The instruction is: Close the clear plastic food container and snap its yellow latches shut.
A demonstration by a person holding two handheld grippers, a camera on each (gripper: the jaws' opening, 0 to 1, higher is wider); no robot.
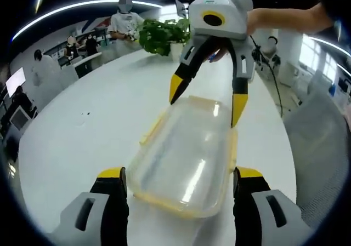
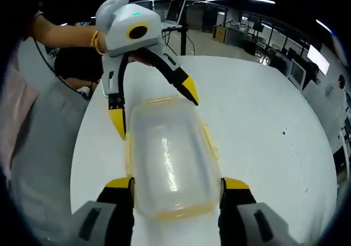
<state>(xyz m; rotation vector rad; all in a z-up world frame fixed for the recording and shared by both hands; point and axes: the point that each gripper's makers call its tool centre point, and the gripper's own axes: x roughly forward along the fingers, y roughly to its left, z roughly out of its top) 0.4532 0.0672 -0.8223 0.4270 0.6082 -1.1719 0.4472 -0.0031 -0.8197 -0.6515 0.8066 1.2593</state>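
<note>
White table, container between claws

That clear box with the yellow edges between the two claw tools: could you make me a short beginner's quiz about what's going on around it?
1. True or false: the container stands on a white table.
2. How do the left gripper and the right gripper stand to the container? A) both straddle it from opposite ends, jaws open B) one lifts it off the table C) both lie far off to one side
3. Fill in: behind the container in the left gripper view is a green ____.

Key: 1 true; 2 A; 3 plant.
</note>
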